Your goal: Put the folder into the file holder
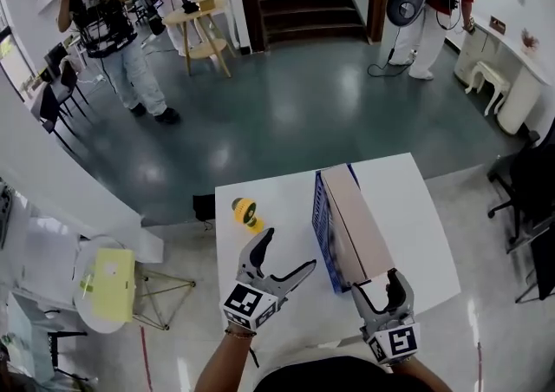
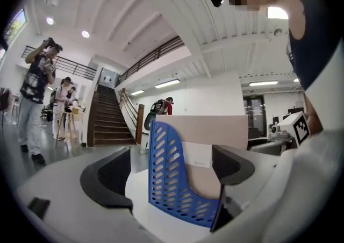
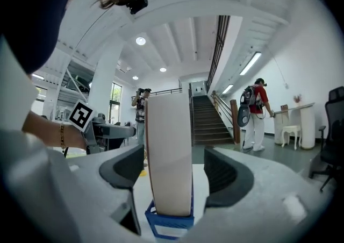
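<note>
1. The right gripper (image 1: 376, 284) sits at the near edge of the table (image 1: 416, 208), level with the near end of the holder (image 1: 321, 225). Its jaws are wide apart, one on each side of the folder (image 1: 360, 225). There is a gap on both sides, so nothing is gripped. This looks like a release after seating the folder.
2. The left gripper (image 1: 290, 249) is just left of it, angled toward the holder's slotted blue side. Its jaws are also spread and empty. It was probably placed there to steady the holder, but it does not touch it.
3. The folder stands upright inside the holder, spine toward the near edge. The holder runs from the near edge toward the far edge, right of the middle. The task looks done.
4. A yellow item (image 1: 245, 211) lies near the table's left edge, clear of both grippers.
5. Beyond the far edge are people (image 1: 113, 26) on a dark floor.
</note>
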`<state>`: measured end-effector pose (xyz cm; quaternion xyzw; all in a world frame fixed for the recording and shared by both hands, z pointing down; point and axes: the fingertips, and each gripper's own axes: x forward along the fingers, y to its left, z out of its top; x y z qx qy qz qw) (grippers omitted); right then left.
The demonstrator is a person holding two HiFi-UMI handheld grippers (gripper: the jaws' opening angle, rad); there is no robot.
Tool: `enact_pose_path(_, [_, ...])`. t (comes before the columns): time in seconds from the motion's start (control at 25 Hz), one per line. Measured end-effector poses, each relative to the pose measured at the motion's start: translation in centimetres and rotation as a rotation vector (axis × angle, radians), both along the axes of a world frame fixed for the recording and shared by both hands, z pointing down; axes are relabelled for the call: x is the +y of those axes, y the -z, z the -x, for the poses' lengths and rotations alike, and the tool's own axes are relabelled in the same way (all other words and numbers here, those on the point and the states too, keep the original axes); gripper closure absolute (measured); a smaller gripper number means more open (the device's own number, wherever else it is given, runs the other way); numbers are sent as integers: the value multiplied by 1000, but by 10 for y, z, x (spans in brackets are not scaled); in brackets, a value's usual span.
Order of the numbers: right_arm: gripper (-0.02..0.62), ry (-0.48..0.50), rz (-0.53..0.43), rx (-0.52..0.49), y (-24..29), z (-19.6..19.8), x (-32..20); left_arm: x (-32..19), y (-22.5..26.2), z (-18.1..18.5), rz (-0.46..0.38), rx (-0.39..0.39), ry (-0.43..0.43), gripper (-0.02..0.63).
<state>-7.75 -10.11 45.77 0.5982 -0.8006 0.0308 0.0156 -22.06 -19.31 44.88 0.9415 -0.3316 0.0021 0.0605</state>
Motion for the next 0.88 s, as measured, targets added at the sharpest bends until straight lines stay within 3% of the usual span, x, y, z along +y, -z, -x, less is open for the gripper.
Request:
enact_pose_path(0.12, [258,-4,4,-26,10,-16,13,10,10,20,34,40,113,138])
enact_pose_path(0.24, [275,-14,-4,-50,22,-29,18,24,19,31,18,28,209,140])
enact_pose_path(0.4, [406,-56,-27,-62,35,-45,17,46,25,19,-9,-3,219,198])
enact_pose_path(0.52, [574,-85,-34,-76,38,-56,13,59,23,6,-47,-42,215,277])
enact_pose_path(0.56, [597,-89,-34,-78,38,-58,13,61,23,2,-58,-46,222,302])
enact_pose_path(0.68, [597,-85,-29,-80,36,-59,13,66,25,-3,-51,-37,257,421])
enact_pose_path(0.8, [597,-86,-21,-75,34,-60,13,67,24,1,1,22,315,555])
enact_pose_path(0.88, [598,-89,-15,-74,33,-64,13,67,20,1,21,24,344,606])
